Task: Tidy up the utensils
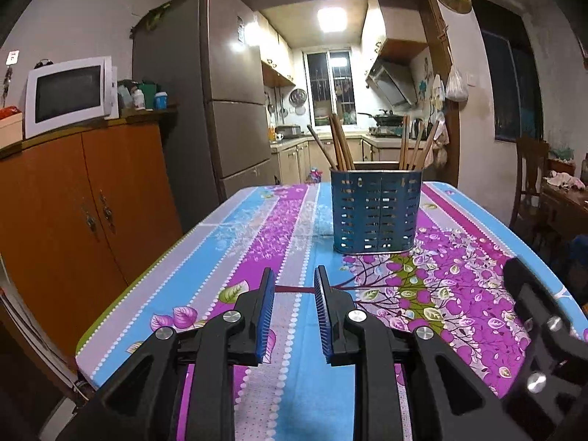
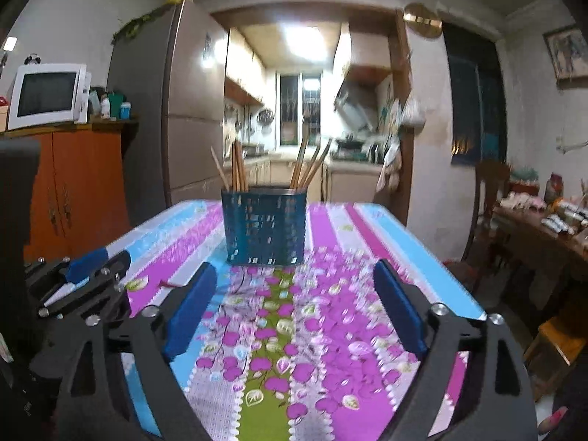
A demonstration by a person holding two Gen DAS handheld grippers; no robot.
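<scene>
A blue perforated utensil holder (image 1: 376,213) (image 2: 264,228) stands upright toward the far end of the table. Wooden chopsticks lean in its left part (image 1: 340,143) (image 2: 237,165) and its right part (image 1: 415,147) (image 2: 308,165). My left gripper (image 1: 294,279) hovers low over the tablecloth short of the holder, its jaws a narrow gap apart with nothing between them; the thin red line there is printed cloth. It also shows at the left of the right wrist view (image 2: 108,259). My right gripper (image 2: 294,268) stands wide open and empty, facing the holder.
The table (image 1: 235,228) carries a floral cloth in blue and purple stripes, with its edges close on both sides. An orange cabinet (image 1: 84,198) with a microwave (image 1: 68,93) stands left, a fridge (image 1: 220,84) behind. A wooden chair (image 2: 488,198) and a cluttered side table (image 2: 551,228) stand right.
</scene>
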